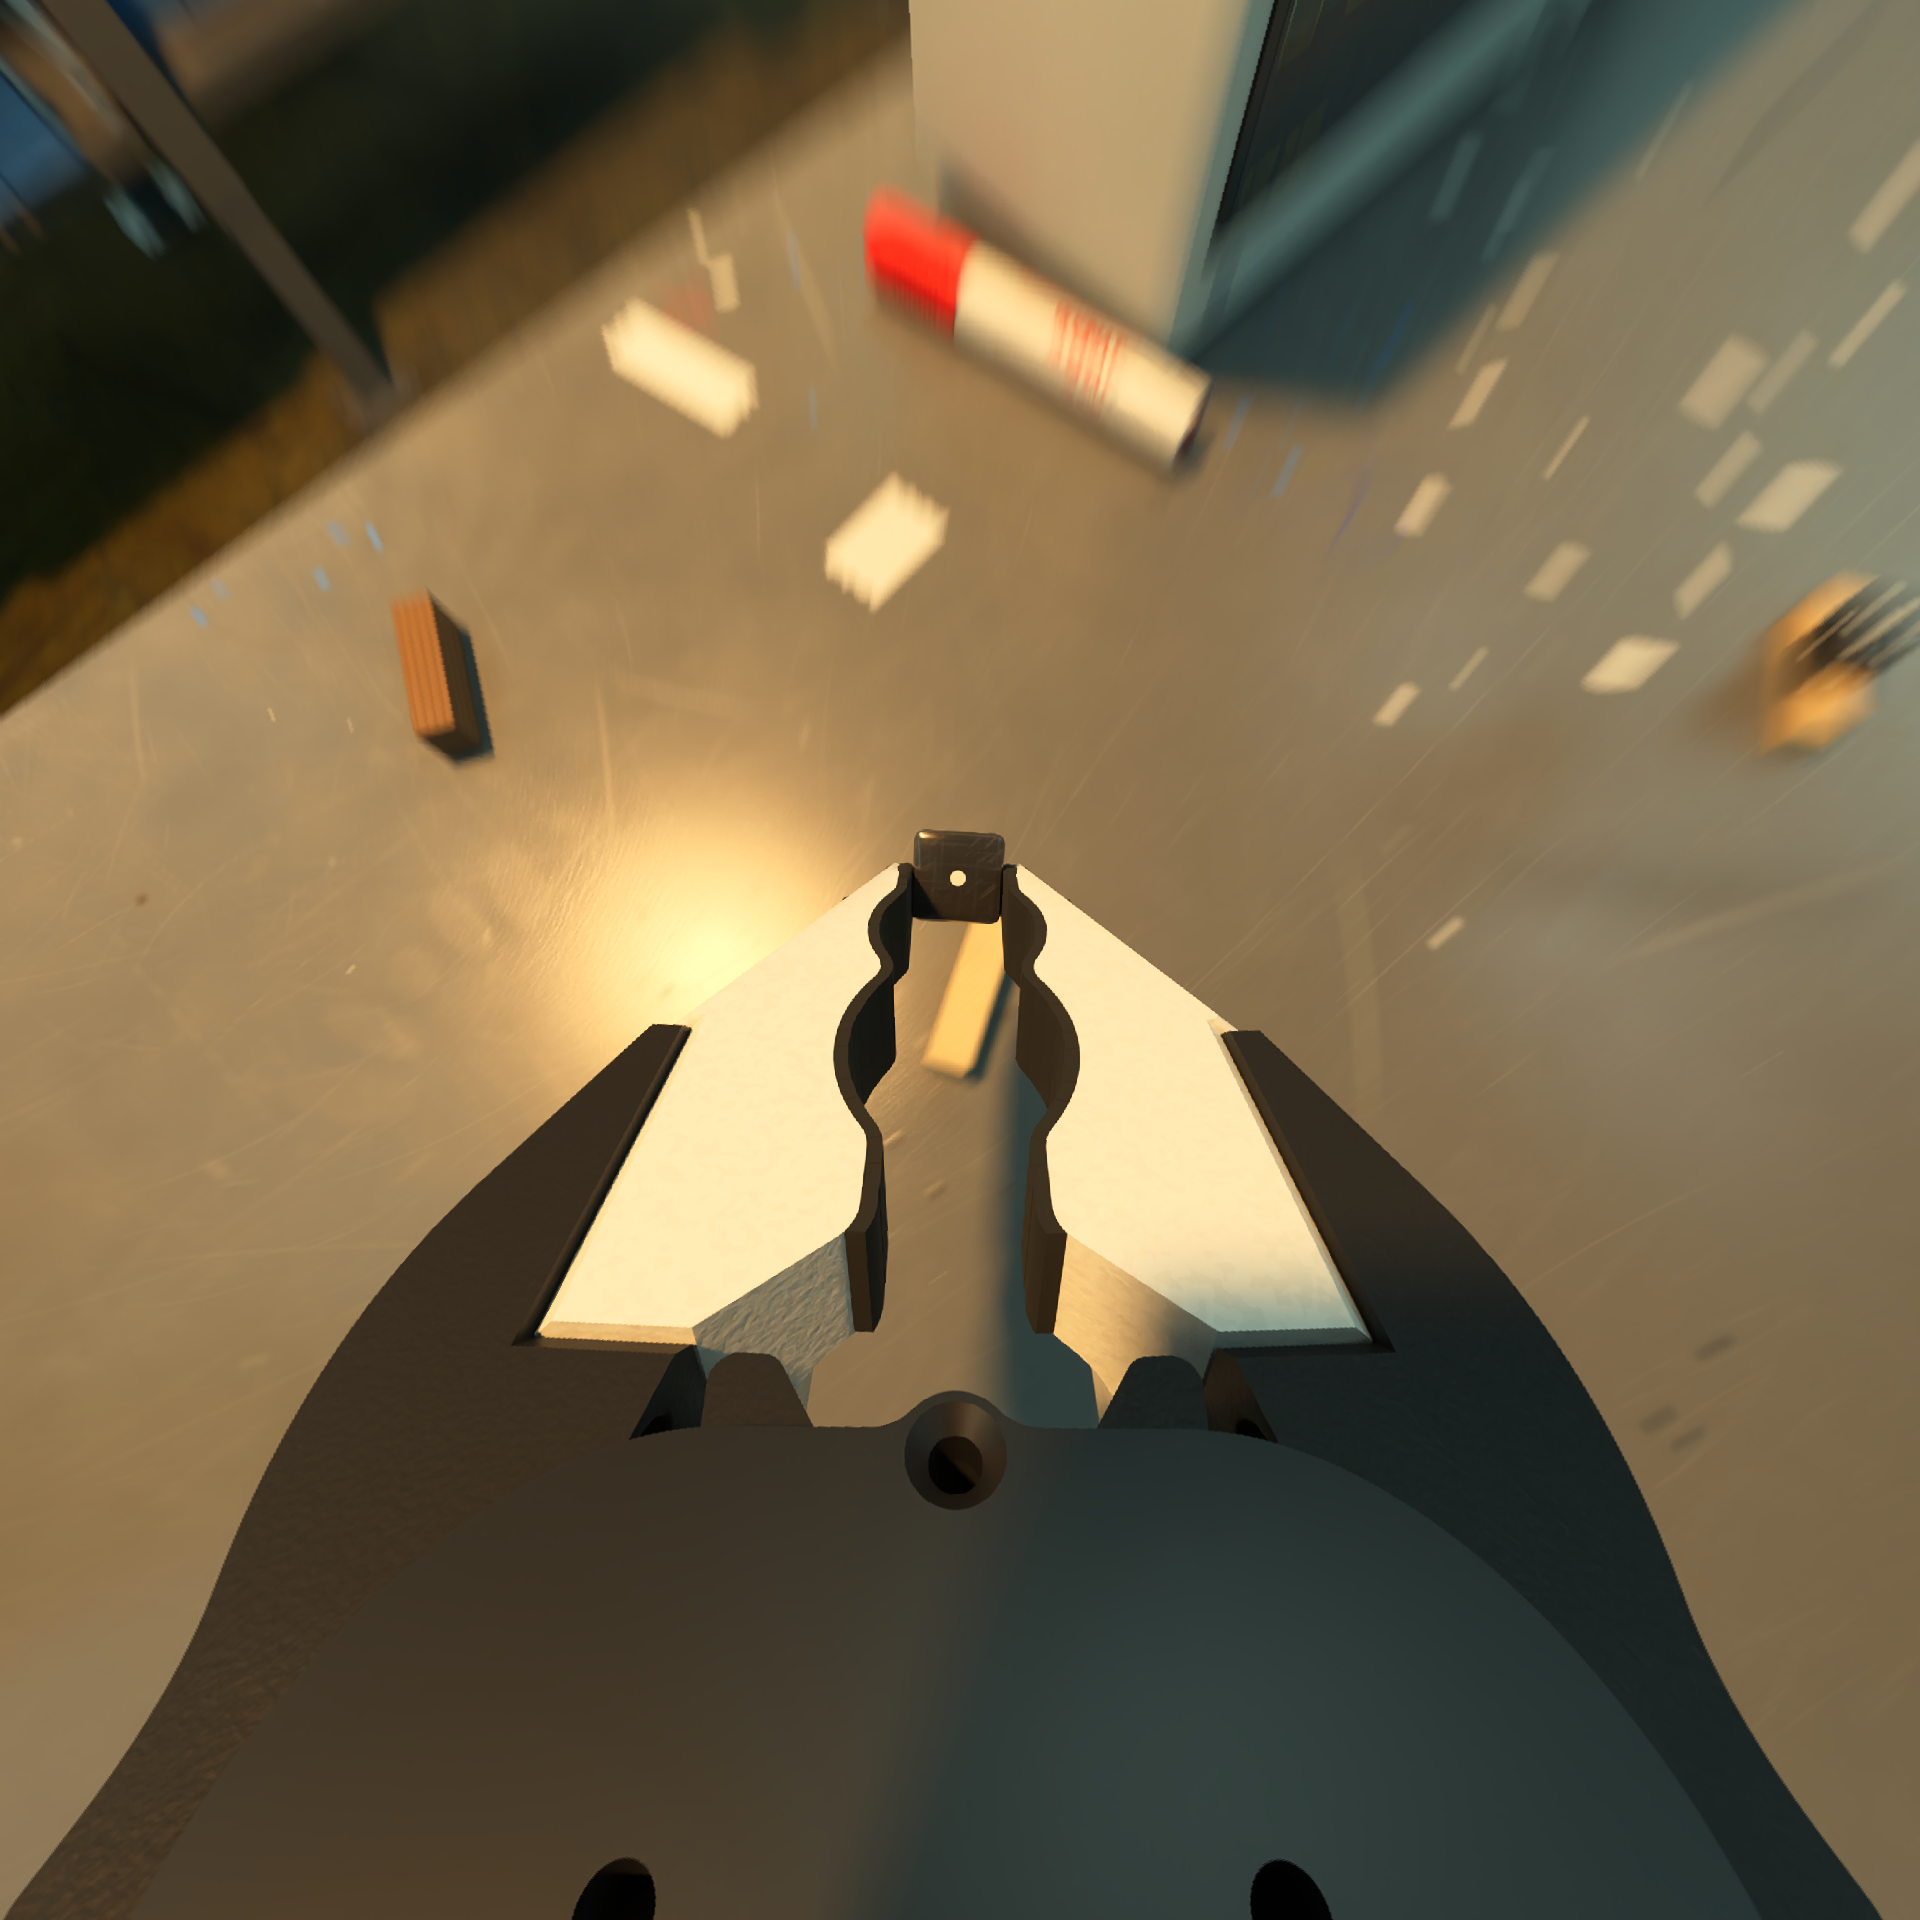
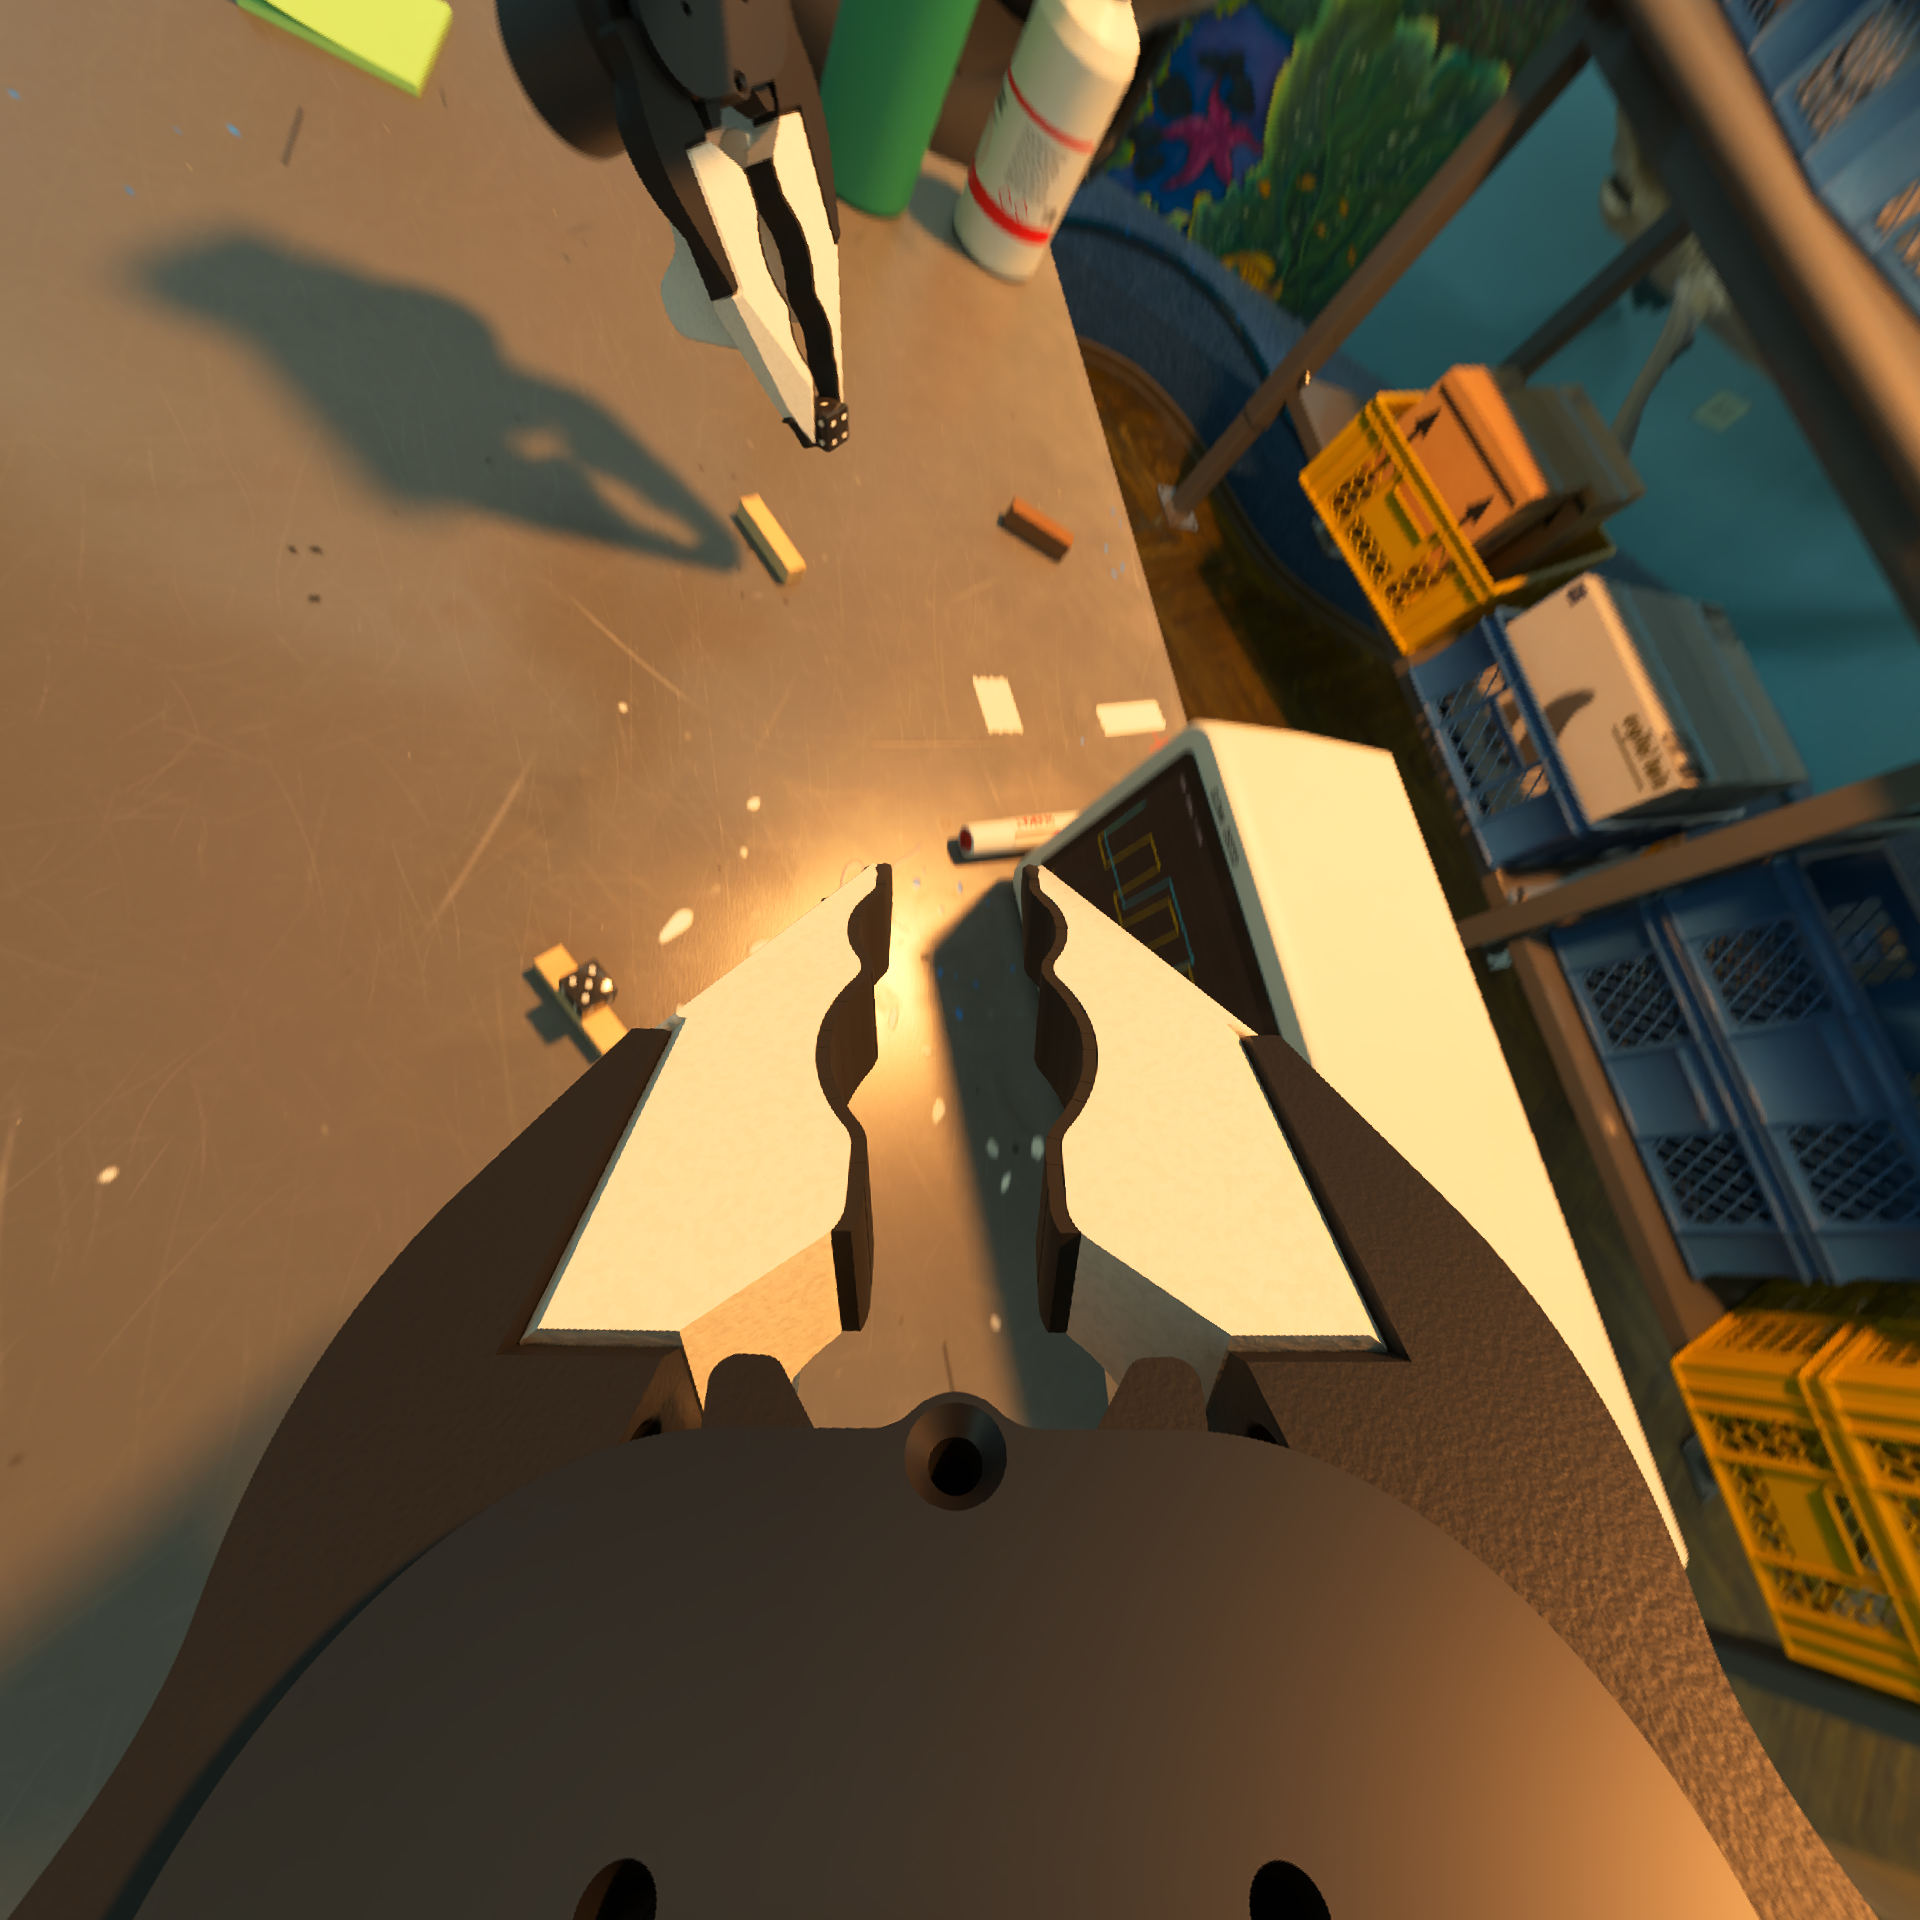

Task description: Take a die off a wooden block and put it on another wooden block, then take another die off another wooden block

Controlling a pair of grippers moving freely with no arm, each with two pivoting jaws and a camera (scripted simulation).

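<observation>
My left gripper is shut on a black die with white pips and holds it above the table. It also shows in the right wrist view, die at its tips. A pale wooden block lies on the table below it, bare, and shows in the right wrist view. A reddish-brown block lies to the left, also bare. A second black die sits on another pale block left of my right gripper, which is open and empty above the table.
A red-capped white marker lies by a white box with a dark screen. A green cylinder and a white bottle stand at the table's far end. The table edge runs past the brown block; crates on shelves lie beyond.
</observation>
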